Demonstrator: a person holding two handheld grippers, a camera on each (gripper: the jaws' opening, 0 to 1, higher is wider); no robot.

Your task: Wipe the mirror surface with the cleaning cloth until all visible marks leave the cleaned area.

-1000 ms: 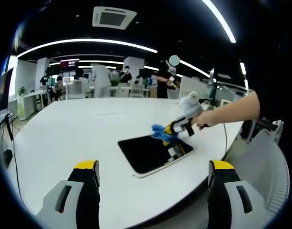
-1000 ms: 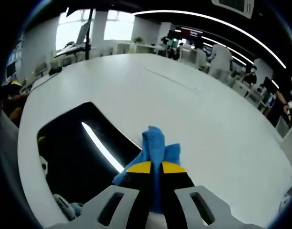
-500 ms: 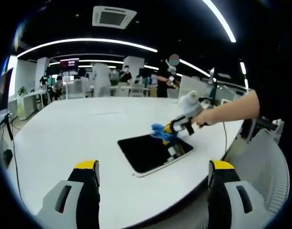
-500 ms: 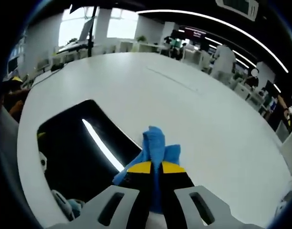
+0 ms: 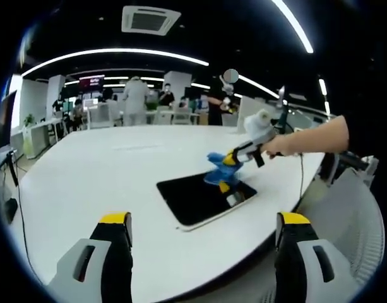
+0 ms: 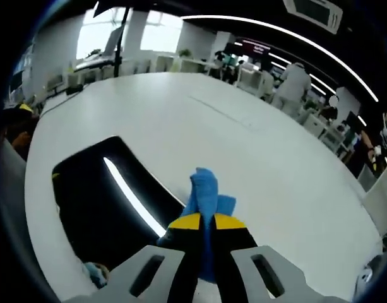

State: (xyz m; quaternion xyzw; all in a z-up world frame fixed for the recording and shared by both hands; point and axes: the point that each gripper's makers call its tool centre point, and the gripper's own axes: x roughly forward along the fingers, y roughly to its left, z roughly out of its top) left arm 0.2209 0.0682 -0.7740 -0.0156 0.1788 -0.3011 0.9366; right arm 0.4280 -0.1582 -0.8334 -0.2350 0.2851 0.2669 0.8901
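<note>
A flat, dark rectangular mirror (image 5: 202,198) lies on the white table (image 5: 105,177); it shows again in the right gripper view as the mirror (image 6: 98,208), reflecting a ceiling light strip. My right gripper (image 6: 204,222) is shut on a blue cleaning cloth (image 6: 206,192). In the left gripper view the right gripper (image 5: 233,156) comes in from the right, held by a hand, with the blue cloth (image 5: 220,170) over the mirror's far right edge. I cannot tell if the cloth touches the glass. My left gripper (image 5: 202,221) is open, back from the table's near edge, holding nothing.
The round white table stretches far to the left and back. A mesh chair back (image 5: 345,221) stands at the right of the table. Several people (image 5: 135,101) and desks fill the office behind.
The right gripper with the cloth has lifted a little and shifted right along the mirror's far edge. The left gripper has stayed put.
</note>
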